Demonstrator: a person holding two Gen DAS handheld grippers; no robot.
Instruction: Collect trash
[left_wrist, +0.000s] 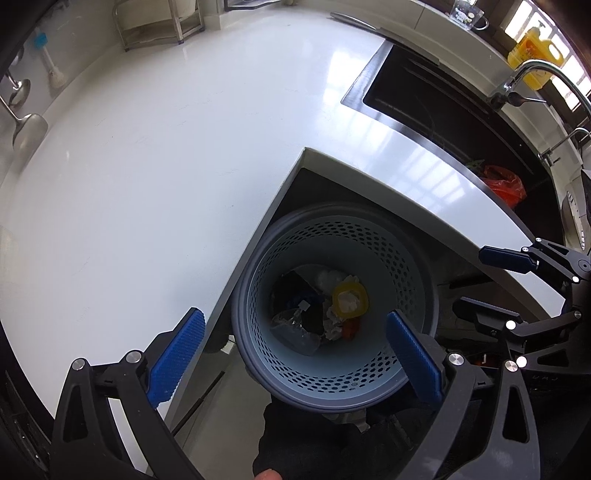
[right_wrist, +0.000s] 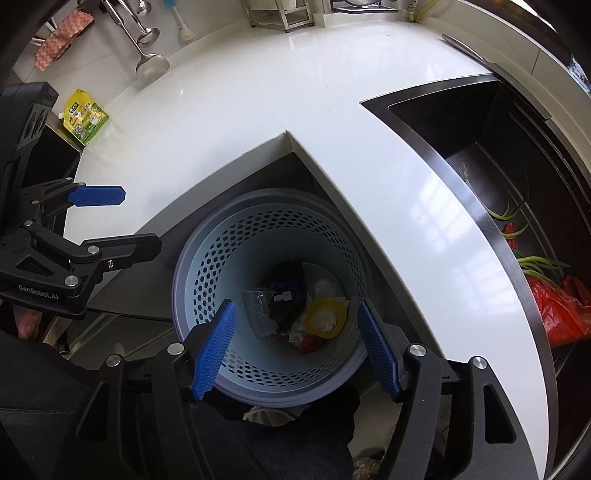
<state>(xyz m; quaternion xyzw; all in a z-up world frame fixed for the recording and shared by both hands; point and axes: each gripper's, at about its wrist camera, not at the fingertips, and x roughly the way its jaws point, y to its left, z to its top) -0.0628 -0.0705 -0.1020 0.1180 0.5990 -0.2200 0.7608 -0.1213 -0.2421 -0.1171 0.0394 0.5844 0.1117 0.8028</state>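
A pale blue perforated trash basket (left_wrist: 399, 258) (right_wrist: 207, 273) stands on the floor in the inner corner of the white counter (left_wrist: 166, 166) (right_wrist: 277, 92). It holds a yellow cup (left_wrist: 350, 300) (right_wrist: 325, 317), crumpled clear plastic (right_wrist: 258, 310), dark wrappers and paper. My left gripper (left_wrist: 295, 354) is open and empty above the basket's near rim. My right gripper (right_wrist: 295, 343) is open and empty, also above the basket. A yellow-green packet (right_wrist: 85, 115) lies on the counter's far left. Each gripper shows in the other's view: the right one (left_wrist: 495, 280), the left one (right_wrist: 129, 221).
A dark sink (left_wrist: 443, 110) (right_wrist: 498, 166) holds a red plastic bag (left_wrist: 504, 184) (right_wrist: 557, 310) and green stalks (right_wrist: 535, 264). A faucet (left_wrist: 532, 79), a yellow bottle (left_wrist: 535, 55), ladles (right_wrist: 149, 62) and a metal rack (left_wrist: 159, 26) stand at the back.
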